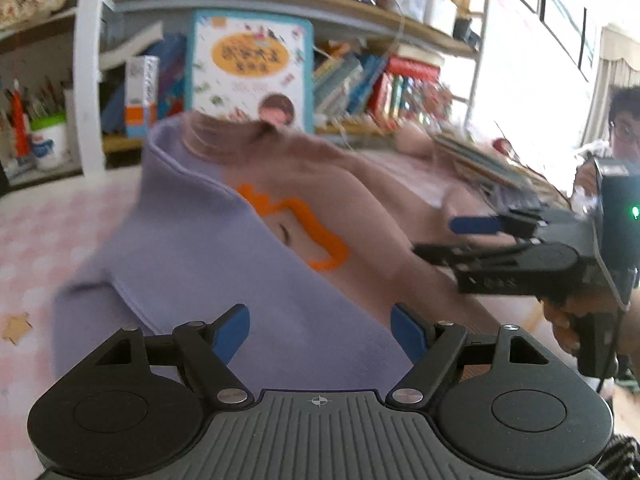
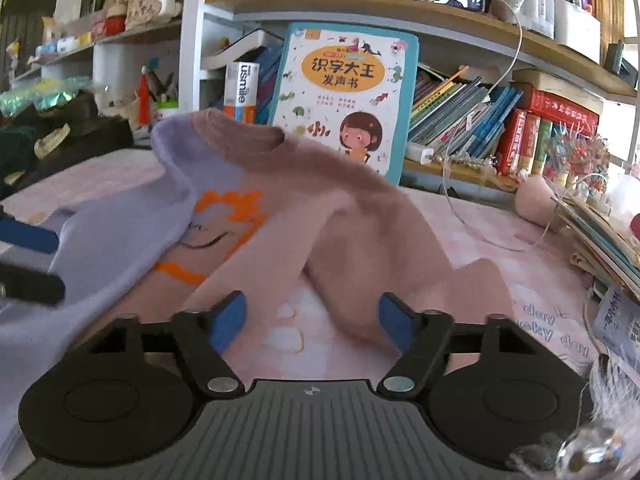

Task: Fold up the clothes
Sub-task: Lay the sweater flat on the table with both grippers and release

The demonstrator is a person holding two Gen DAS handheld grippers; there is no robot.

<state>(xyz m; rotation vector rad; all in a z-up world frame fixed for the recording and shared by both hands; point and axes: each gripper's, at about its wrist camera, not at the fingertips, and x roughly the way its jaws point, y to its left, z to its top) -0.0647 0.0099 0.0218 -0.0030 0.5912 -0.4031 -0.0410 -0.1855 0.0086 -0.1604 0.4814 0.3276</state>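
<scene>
A sweater lies loosely heaped on the pink tablecloth [image 2: 500, 220], with a dusty pink body [image 2: 352, 200] and a lilac half [image 1: 208, 264]. An orange print [image 1: 316, 224] shows where the two colours meet. My left gripper [image 1: 320, 316] hovers open over the lilac part, its blue pads wide apart and pressing on nothing. It also shows at the left edge of the right wrist view as the left gripper [image 2: 56, 264]. My right gripper [image 2: 312, 302] stands open just in front of the pink sleeve [image 2: 360, 288]. The left wrist view shows the right gripper [image 1: 438, 236] at the sweater's right side, held by a hand.
Behind the table a shelf [image 2: 440, 20] holds books and a large picture book [image 2: 340, 100] stands upright. A white cable [image 2: 472, 216] trails over the cloth. A stack of books [image 2: 600, 232] lies at the right. A person [image 1: 624, 128] is at the far right.
</scene>
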